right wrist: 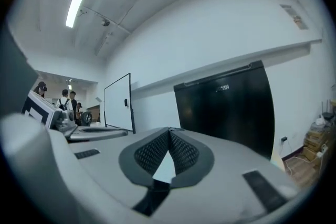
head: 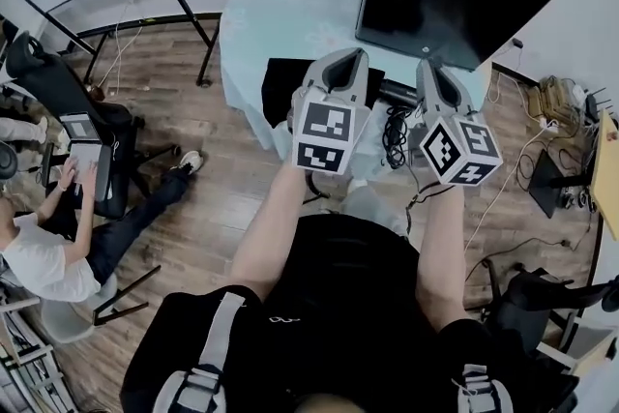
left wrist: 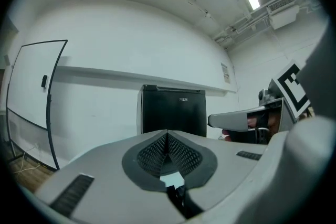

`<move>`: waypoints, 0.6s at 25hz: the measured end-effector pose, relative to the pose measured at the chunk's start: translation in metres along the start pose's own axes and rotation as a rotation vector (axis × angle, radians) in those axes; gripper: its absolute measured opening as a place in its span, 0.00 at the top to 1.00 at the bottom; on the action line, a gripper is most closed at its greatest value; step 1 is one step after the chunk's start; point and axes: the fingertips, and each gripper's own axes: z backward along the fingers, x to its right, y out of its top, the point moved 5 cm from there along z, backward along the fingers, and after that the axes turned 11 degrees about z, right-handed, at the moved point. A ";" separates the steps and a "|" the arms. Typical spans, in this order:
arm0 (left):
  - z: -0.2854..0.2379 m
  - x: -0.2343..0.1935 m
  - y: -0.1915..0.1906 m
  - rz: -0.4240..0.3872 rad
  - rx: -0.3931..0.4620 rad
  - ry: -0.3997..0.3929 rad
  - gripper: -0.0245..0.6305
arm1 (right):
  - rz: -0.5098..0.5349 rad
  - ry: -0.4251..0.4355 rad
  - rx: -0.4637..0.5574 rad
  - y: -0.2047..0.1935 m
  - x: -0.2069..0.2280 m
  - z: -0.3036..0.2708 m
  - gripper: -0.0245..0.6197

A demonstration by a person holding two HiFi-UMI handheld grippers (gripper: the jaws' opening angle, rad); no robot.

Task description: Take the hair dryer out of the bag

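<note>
Near one table (head: 280,5), two closed hand-held grippers (head: 346,63) (head: 428,71)

The person wears a black top (head: 338,305) with grey shoulder straps (head: 215,343). The grey left gripper (head: 350,55) and right gripper (head: 426,65) each carry a black-and-white marker cube (head: 331,135).

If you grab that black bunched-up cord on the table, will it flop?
Probably floppy: the black bunched-up cord lies in loose loops on the pale blue table. It would likely dangle, not roll. It seems joined to the black hair dryer, so pulling may tug that too.
</note>
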 end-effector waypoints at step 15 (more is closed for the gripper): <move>-0.014 0.026 0.019 0.039 0.093 -0.068 0.94 | 0.113 0.045 0.093 0.031 -0.014 0.002 0.96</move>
